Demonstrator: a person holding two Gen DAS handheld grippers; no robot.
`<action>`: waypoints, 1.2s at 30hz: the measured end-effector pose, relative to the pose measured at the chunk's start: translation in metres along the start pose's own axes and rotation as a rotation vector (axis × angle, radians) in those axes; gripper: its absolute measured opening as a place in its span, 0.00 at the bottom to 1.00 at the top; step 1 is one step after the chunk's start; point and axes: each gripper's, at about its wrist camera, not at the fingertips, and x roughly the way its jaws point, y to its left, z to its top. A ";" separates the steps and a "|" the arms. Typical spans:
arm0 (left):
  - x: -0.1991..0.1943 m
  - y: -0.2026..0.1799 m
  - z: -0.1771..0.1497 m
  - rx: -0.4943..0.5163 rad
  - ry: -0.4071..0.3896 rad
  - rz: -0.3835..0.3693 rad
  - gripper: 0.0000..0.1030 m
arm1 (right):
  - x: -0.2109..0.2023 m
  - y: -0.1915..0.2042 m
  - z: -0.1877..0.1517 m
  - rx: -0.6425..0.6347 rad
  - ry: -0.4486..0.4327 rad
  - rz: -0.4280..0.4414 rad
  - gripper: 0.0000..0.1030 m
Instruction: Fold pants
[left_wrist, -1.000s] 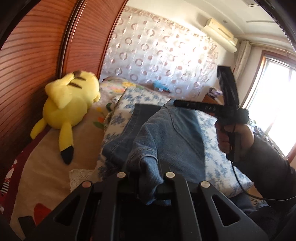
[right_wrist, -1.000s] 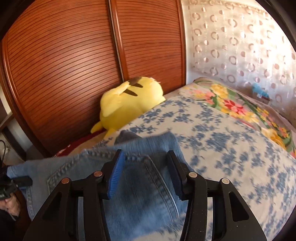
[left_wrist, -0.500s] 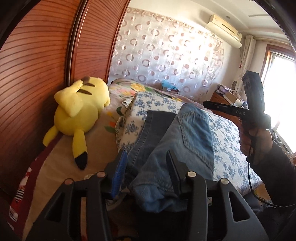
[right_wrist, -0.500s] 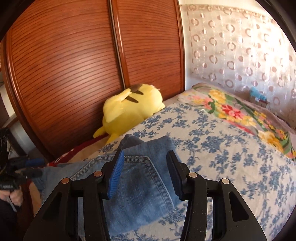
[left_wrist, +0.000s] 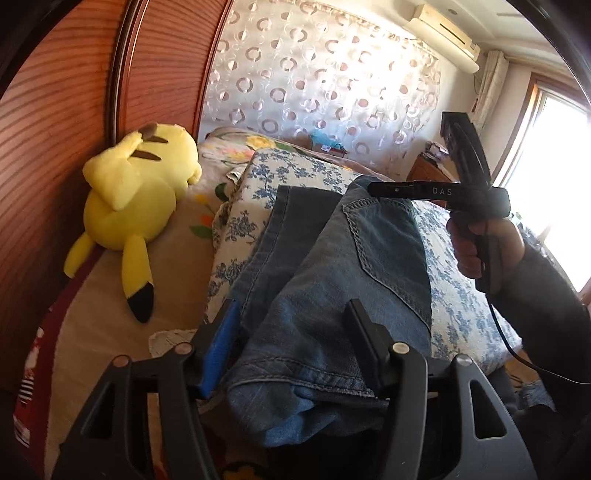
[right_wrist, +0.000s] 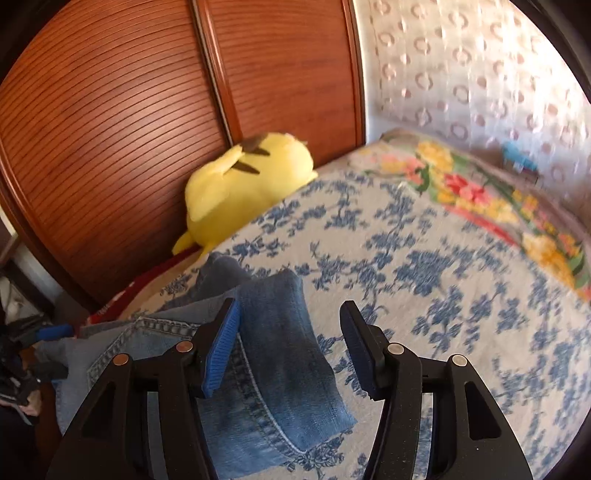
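Observation:
The blue jeans (left_wrist: 332, 277) lie folded on the blue-flowered quilt (left_wrist: 295, 173). Their hem end rests between the fingers of my left gripper (left_wrist: 291, 332), whose jaws are opening and do not pinch the cloth. In the right wrist view the jeans (right_wrist: 280, 369) lie under my right gripper (right_wrist: 288, 325). Its jaws are opening too: the blue pad is over the denim and the black pad is clear of it. The right gripper (left_wrist: 373, 190), held by a hand (left_wrist: 480, 251), hovers at the jeans' far end. The left gripper (right_wrist: 48, 330) shows at the far left edge.
A yellow plush toy (left_wrist: 136, 199) lies by the slatted wooden doors (left_wrist: 55, 147), left of the quilt. Behind the bed hangs a ring-patterned curtain (left_wrist: 314, 74), with a floral blanket (right_wrist: 480, 192) below it. A bright window (left_wrist: 554, 166) is at the right.
My left gripper let go of the bunched hem and its jaws spread. The jeans now lie flatter on the quilt. The right jaws widened and slid to the jeans' right edge.

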 end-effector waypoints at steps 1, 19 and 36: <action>0.000 0.000 -0.001 0.003 0.005 -0.003 0.56 | 0.002 -0.004 -0.001 0.019 0.012 0.021 0.56; -0.044 -0.010 -0.003 0.050 -0.094 0.019 0.15 | -0.035 0.047 0.019 -0.111 -0.155 0.030 0.07; -0.013 0.026 -0.023 0.006 0.030 0.086 0.17 | 0.059 0.084 0.039 -0.197 -0.044 -0.057 0.06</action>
